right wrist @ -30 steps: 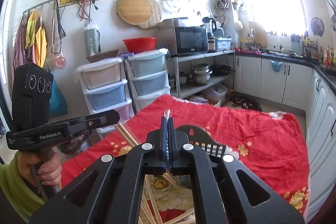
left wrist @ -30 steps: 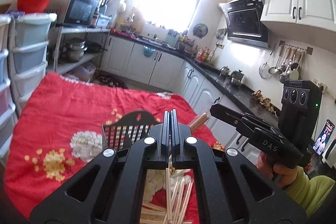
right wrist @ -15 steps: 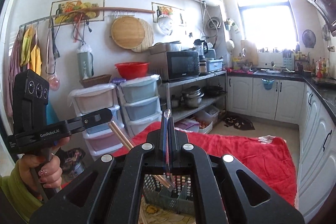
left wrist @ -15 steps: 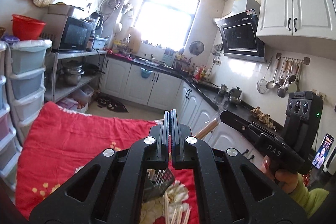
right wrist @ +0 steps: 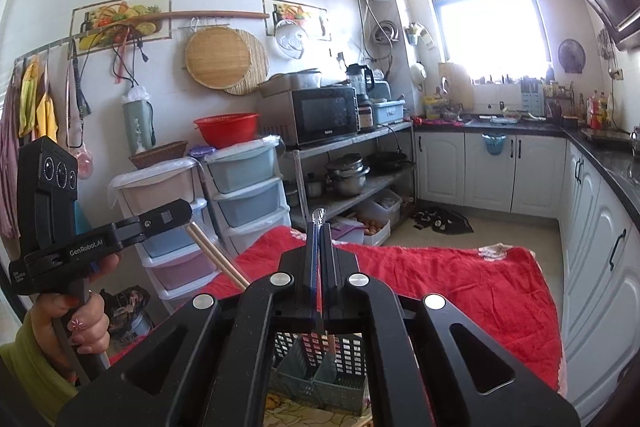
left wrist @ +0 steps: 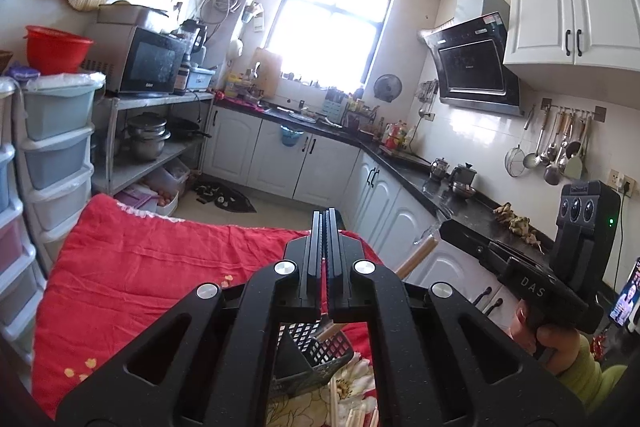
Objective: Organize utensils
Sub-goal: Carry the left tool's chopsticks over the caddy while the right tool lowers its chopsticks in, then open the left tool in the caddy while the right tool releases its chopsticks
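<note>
Right wrist: microwave (right wrist: 324,115) beyond red cloth (right wrist: 460,279); drawers (right wrist: 248,187) alongside.

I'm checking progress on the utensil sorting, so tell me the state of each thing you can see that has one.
Left tongs: shut on wooden chopsticks.
Right tongs: shut on a chopstick.
Basket: on the red cloth, under both tongs.
Loose chopsticks: lying on the cloth, not yet picked up.
Microwave: door closed.
</note>
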A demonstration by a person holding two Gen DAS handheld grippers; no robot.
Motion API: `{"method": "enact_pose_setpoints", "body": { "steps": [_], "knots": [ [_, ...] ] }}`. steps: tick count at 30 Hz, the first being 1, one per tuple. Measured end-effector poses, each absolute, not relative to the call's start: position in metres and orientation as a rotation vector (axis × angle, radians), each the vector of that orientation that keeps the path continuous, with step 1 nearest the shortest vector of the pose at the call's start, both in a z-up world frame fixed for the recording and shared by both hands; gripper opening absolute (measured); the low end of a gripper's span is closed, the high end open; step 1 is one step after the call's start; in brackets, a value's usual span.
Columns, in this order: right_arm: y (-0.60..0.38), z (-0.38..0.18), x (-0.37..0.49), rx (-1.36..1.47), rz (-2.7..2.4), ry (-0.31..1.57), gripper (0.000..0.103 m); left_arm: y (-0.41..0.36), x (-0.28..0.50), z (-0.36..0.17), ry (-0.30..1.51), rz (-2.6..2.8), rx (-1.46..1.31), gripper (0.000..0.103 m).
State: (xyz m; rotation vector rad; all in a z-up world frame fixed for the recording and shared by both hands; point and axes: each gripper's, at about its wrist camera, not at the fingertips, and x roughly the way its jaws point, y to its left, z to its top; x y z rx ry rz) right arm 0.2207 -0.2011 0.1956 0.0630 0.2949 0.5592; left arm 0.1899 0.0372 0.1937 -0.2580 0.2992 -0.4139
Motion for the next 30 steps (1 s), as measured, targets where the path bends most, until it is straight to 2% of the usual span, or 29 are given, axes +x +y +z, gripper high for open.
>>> {"method": "enact_pose_setpoints", "body": {
  "steps": [27,30],
  "knots": [
    [-0.187,0.128,0.248,0.101,0.531,0.486,0.002,0.026,0.222,0.118,0.487,-0.400,-0.277,0.000],
    [-0.186,0.123,0.249,0.094,0.519,0.496,0.007,0.026,0.224,0.114,0.496,-0.385,-0.270,0.000]
  ]
}}
